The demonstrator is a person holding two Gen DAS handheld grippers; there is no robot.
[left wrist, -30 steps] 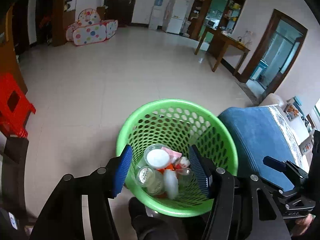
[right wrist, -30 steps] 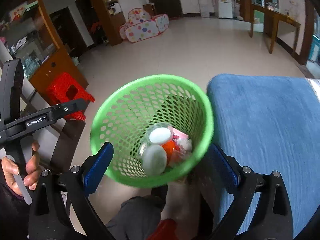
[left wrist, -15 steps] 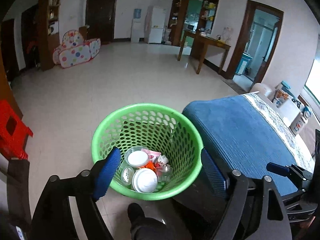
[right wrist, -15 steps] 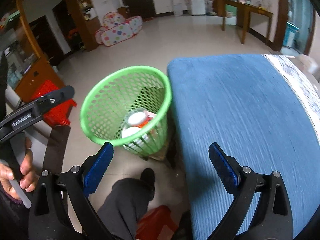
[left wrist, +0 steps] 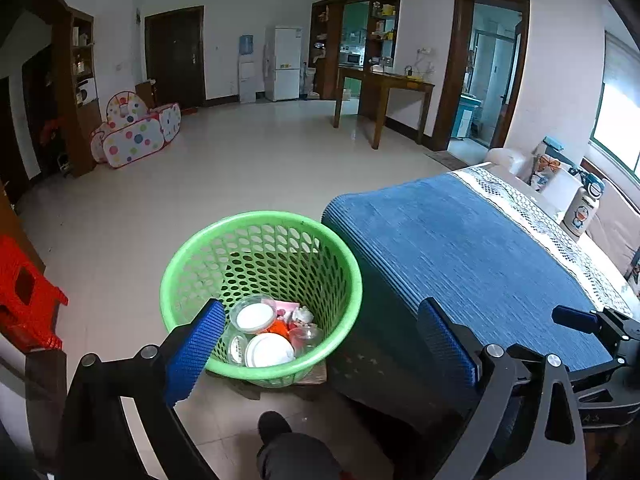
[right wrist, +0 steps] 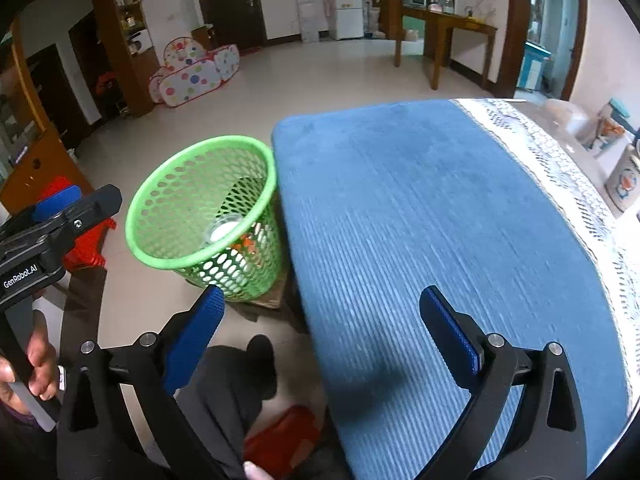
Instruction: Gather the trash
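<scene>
A green perforated basket [left wrist: 192,264] stands on the floor against the end of a table with a blue cloth [left wrist: 460,256]. It holds trash: clear plastic cups with white lids [left wrist: 267,350], an orange scrap and pink wrappers. My left gripper [left wrist: 320,344] is open and empty, above and in front of the basket. My right gripper [right wrist: 320,332] is open and empty, over the near corner of the blue cloth [right wrist: 432,216]; the basket [right wrist: 160,208] lies to its left. The left gripper's side shows at the left edge of the right wrist view [right wrist: 60,216].
A red plastic stool [left wrist: 24,304] stands left of the basket. A cartoon bottle [left wrist: 582,210] and bags sit beyond the cloth's lace edge at the far right. A spotted play tent [left wrist: 136,136] and a wooden table [left wrist: 384,96] stand far back. The person's leg [right wrist: 224,392] is below.
Both grippers have pulled up and back from the basket. The left gripper's jaws have opened wider. The right gripper has swung right, from over the basket to over the blue cloth.
</scene>
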